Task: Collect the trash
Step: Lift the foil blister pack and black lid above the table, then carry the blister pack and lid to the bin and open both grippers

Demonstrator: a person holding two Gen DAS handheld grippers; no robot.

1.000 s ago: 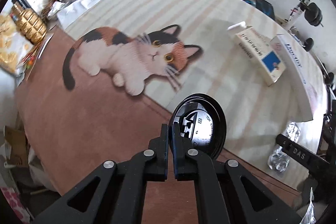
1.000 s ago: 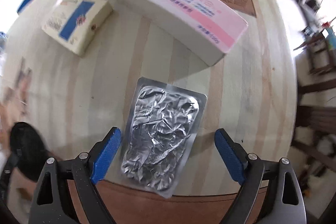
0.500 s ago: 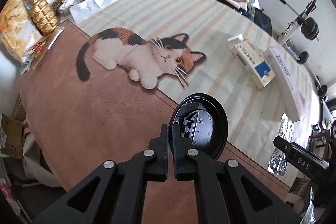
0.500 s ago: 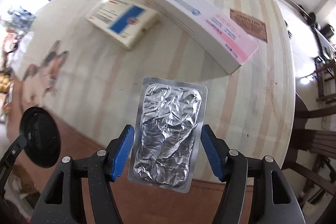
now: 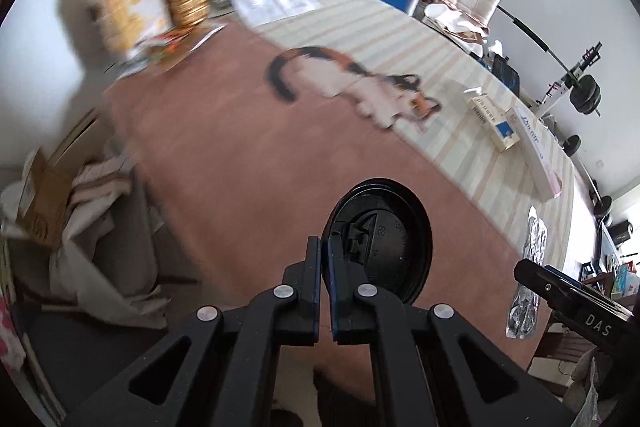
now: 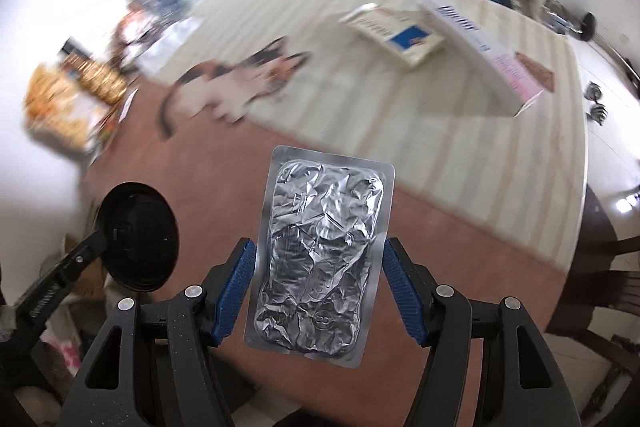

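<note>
Here the crumpled foil blister pack sits lifted above the worktop, its long edges pinched between the blue pads of the right gripper, whose jaws stand about half open around it. Left of it, the left gripper has its jaws fully closed on the rim of a black plastic cup lid. Two medicine boxes lie farther back on the striped cat mat.

Crinkled shiny foil blister pack; glossy black plastic lid.

Black lid, crinkled silver blister pack, cream-striped cloth.
</note>
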